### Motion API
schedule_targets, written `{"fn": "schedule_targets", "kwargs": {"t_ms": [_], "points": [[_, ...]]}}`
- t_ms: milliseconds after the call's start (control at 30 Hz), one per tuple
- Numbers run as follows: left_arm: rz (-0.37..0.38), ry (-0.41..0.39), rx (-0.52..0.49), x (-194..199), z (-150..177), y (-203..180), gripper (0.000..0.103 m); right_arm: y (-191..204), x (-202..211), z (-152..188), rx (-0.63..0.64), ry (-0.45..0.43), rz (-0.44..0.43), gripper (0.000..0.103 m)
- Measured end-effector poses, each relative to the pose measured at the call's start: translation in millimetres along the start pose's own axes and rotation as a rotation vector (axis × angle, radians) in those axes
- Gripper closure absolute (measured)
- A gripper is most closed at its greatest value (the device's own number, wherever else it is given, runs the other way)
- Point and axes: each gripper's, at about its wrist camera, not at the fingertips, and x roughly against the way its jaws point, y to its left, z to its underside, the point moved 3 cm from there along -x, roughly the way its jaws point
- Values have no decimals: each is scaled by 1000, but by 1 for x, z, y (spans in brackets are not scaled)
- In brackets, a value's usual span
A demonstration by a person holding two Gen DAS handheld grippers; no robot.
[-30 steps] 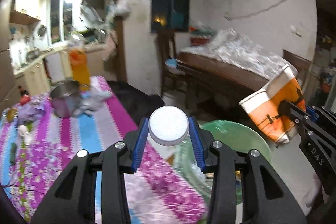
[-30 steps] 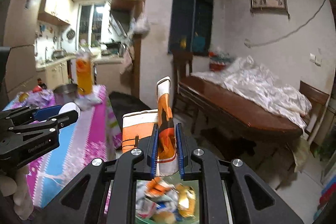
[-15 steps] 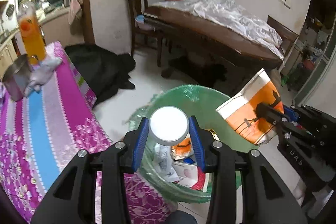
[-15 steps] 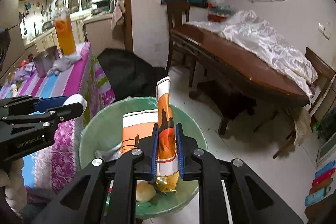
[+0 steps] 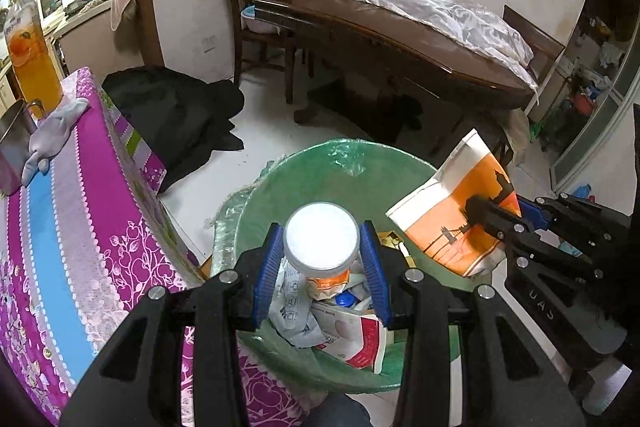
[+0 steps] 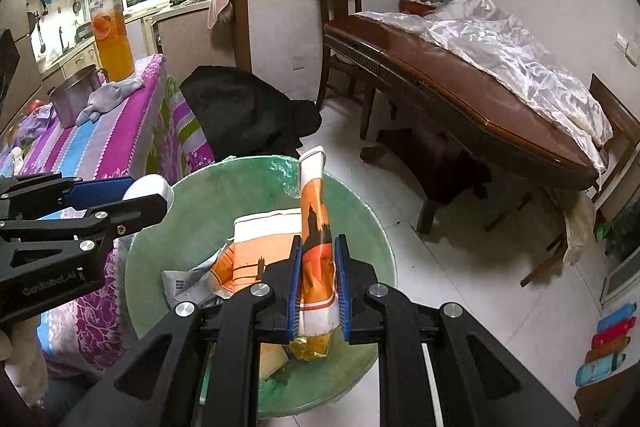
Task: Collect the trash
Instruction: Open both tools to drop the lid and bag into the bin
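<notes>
My left gripper [image 5: 322, 245] is shut on a small jar with a white lid [image 5: 321, 239], held over a green-lined trash bin [image 5: 304, 183] on the floor. The bin holds wrappers and a carton. My right gripper [image 6: 318, 267] is shut on a flattened orange and white paper bag [image 6: 314, 227], above the same trash bin [image 6: 224, 195]. In the left wrist view that paper bag [image 5: 448, 211] hangs over the bin's right rim with the right gripper [image 5: 496, 215] on it. The right wrist view shows the left gripper [image 6: 148, 195] at the bin's left rim, the jar's lid just showing.
A table with a pink and blue striped cloth [image 5: 68, 227] stands left of the bin, bearing an orange drink bottle [image 5: 30, 59], a metal pot and a grey rag. A dark wooden table [image 5: 400, 43] with a white sheet, a chair and a black cloth heap [image 5: 172, 115] lie beyond.
Both grippers tilted downward and moved over the trash bin, carrying the jar and the paper bag. The bin now fills the lower middle of both views. Neither grip changed.
</notes>
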Motion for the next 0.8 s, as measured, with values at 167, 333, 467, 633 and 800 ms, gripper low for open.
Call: {"fn": "schedule_targets", "kwargs": {"t_ms": [167,333,467,633,800], "points": [[-5,2,0,-1,0,-1,65,0,-1,0,0,-1,-2,87],[-6,0,1,0,-1,-2,65,1,-1,0,1,-4,-2,87],[-8,-3,3,1,-4,-2,65,2,-1,0,-1,-3,-2,87],[-8,-1,4,0,-5,-2,65,1,-1,1,-2,-4,-2,87],[-11,-4,3,0,-5,-1,65,1,-1,1,-1,-4,-3,87]]}}
